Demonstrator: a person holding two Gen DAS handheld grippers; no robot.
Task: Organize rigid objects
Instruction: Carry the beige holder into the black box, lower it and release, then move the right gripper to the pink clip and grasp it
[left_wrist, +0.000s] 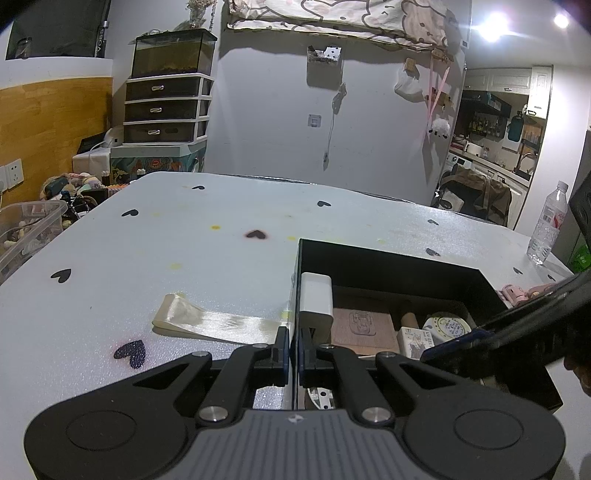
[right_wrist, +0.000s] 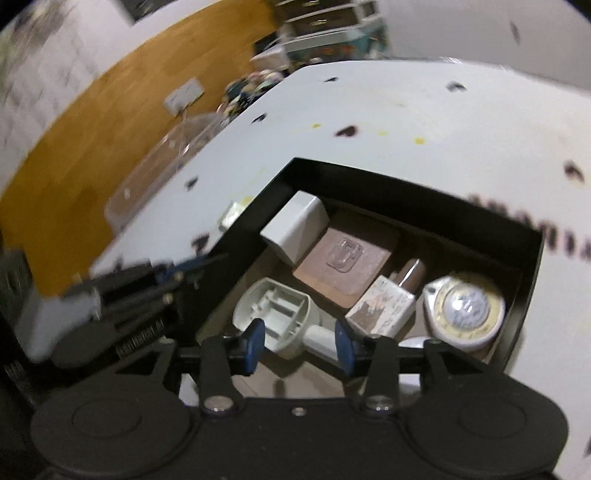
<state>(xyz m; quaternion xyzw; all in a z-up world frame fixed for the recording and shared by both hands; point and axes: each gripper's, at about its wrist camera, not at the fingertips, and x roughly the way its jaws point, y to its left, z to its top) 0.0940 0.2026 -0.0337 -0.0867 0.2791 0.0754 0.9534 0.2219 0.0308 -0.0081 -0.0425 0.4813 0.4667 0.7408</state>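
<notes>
On the white table (left_wrist: 221, 258) with small black hearts, in the lower right of the left wrist view, stands a black open box (left_wrist: 388, 258). The left gripper (left_wrist: 294, 356) is at the bottom centre of this view, and its two blue-padded fingers are pressed together on the left wall of the box, so the thin black wall is clamped between them. A strip of shiny cream ribbon (left_wrist: 218, 321) lies flat on the table just left of that wall.

Inside the box, in the right wrist view, a white rectangular block (right_wrist: 295, 229) leans in the upper left corner. Beside it lies a flat brown square case (right_wrist: 343, 266) with an embossed mark. To the right of the case there is a small bottle with a beige cap (right_wrist: 388, 302), and then a round jar with a yellowish lid (right_wrist: 465, 306) in the right corner. A grey-white plastic shell (right_wrist: 273, 310), hollow side up, lies in the lower left part of the box.

The right gripper (right_wrist: 301, 341) is at the bottom centre of its view, above the box. Its jaws stand partly apart, and a white part of the plastic shell shows between the blue pads; no pad seems to press on it. This view is blurred by motion.

A clear water bottle (left_wrist: 548, 221) stands at the right edge of the table.
</notes>
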